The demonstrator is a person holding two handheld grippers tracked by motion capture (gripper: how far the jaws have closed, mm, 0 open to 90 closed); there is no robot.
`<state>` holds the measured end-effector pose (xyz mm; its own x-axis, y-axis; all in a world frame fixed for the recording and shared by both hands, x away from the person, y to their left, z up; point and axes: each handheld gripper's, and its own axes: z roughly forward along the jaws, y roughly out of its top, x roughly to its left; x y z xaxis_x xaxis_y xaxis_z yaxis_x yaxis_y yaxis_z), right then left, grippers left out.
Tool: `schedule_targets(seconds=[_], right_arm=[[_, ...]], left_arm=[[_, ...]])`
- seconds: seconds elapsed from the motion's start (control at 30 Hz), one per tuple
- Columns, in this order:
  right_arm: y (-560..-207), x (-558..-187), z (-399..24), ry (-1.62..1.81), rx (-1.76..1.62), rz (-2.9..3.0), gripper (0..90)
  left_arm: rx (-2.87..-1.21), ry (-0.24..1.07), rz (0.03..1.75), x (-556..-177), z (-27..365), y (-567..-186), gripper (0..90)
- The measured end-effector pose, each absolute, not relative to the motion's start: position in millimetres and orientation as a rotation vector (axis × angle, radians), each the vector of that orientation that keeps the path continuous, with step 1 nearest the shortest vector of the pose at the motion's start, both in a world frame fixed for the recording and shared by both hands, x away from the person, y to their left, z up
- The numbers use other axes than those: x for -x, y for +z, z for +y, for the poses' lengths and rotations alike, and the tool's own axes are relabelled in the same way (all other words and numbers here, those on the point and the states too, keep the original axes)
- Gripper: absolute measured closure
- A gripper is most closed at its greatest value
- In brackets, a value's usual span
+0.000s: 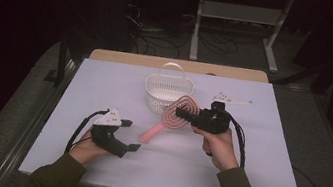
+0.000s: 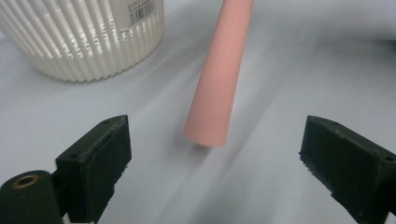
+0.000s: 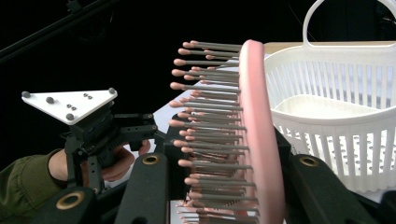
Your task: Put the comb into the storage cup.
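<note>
A pink hairbrush [image 1: 169,118] lies slanted over the white table, its oval head up by a white plastic basket [image 1: 168,92]. My right gripper [image 1: 184,112] is shut on the brush head. In the right gripper view the bristled head [image 3: 254,130] stands on edge between the jaws of that gripper [image 3: 224,186]. My left gripper [image 1: 131,135] sits open at the brush's handle end. In the left gripper view the pink handle [image 2: 217,84] ends a little ahead of the wide-apart jaws, touching neither.
The basket [image 2: 84,42] stands at the table's back middle, its handle upright and its inside [image 3: 327,107] holding nothing. The white sheet [image 1: 242,176] ends at a wooden strip behind. A white metal stand [image 1: 238,13] and cables lie on the dark floor beyond.
</note>
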<state>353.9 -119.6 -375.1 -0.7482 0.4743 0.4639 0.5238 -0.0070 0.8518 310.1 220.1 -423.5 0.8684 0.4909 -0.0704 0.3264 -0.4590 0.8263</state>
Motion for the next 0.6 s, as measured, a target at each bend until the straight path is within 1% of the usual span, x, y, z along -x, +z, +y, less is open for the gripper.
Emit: schedule_targets(seconds=[0.23, 0.37, 0.5, 0.6], right_arm=[[-374.6, -353.9, -120.0, -1.912, 1.104, -2.185, 62.8], [-373.8, -353.9, -121.2, -1.922, 1.108, -2.176, 62.8], [-372.7, -353.7, -122.8, -1.929, 1.112, -2.172, 62.8], [-371.9, -353.7, -123.8, -1.936, 1.114, -2.165, 62.7]], left_arm=[[-2.121, 0.21, 0.645, -303.7, 232.5, -429.7, 0.2], [-2.13, 0.208, 0.657, -299.8, 239.1, -432.9, 0.0], [-2.143, 0.245, 0.662, -294.8, 246.7, -436.0, 0.0], [-2.141, 0.247, 0.68, -292.9, 253.1, -437.8, 0.0]])
